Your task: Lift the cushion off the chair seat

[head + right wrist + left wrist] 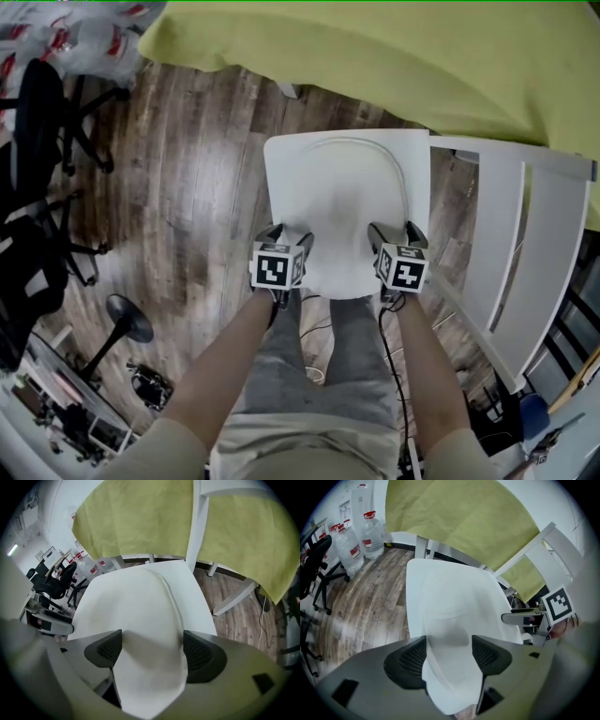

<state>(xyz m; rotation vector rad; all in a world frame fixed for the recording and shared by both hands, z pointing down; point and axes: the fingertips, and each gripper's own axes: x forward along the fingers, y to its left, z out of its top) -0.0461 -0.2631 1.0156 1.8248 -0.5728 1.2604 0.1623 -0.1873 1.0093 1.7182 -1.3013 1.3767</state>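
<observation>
**Both grippers straddling the cushion's near edge**
Left gripper (288,236) and right gripper (397,232) are standing spread, each straddling the white cushion (342,197) lying on the chair (502,234). Only the left gripper view is showing red-capped water bottles (372,536), labels unreadable.

the white cushion (342,202) lies flat on the seat of the white chair (525,225). it is squarish with rounded corners and a curved raised seam, and covers nearly the whole seat.
</observation>
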